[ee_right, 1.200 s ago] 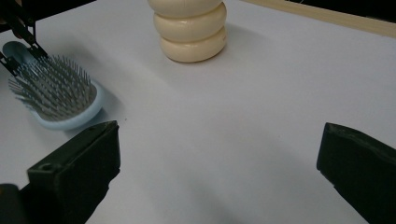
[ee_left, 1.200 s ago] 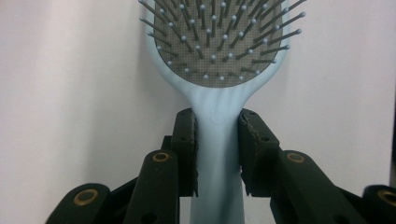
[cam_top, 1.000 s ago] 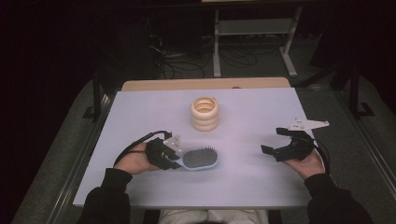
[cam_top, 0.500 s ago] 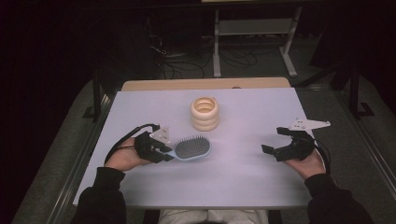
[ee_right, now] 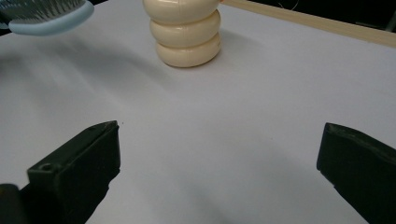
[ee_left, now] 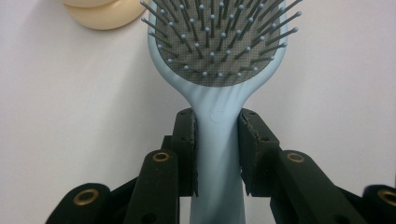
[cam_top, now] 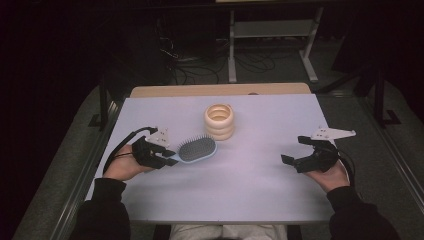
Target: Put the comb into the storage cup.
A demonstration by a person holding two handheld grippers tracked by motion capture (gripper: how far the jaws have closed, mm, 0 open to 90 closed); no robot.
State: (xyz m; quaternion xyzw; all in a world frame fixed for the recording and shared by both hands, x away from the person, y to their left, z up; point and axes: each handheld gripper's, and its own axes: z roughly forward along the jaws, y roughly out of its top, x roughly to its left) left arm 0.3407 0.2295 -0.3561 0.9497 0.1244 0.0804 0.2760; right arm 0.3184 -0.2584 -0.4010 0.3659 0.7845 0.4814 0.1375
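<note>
A light blue hairbrush point(cam_top: 196, 149) with grey bristles facing up hangs just above the white table, held by its handle. My left gripper point(cam_top: 167, 156) is shut on that handle; in the left gripper view both pads press the handle point(ee_left: 217, 154) of the hairbrush point(ee_left: 219, 51). A cream ribbed holder point(cam_top: 219, 121) made of stacked rings stands behind the brush head, also seen as the cream holder point(ee_right: 183, 29) in the right gripper view. My right gripper point(cam_top: 295, 152) rests at the table's right with jaws wide apart and nothing between them; in its own view the right gripper point(ee_right: 219, 163) frames bare tabletop.
The white table top point(cam_top: 250, 175) spreads between both hands. A wooden strip point(cam_top: 220, 90) runs along its far edge. Beyond it stand a metal rack point(cam_top: 270, 35) and cables on a dark floor.
My left gripper has carried the hairbrush up and toward the far left, closer to the cream holder, and the brush head now points more to the right. The right gripper has stayed put.
</note>
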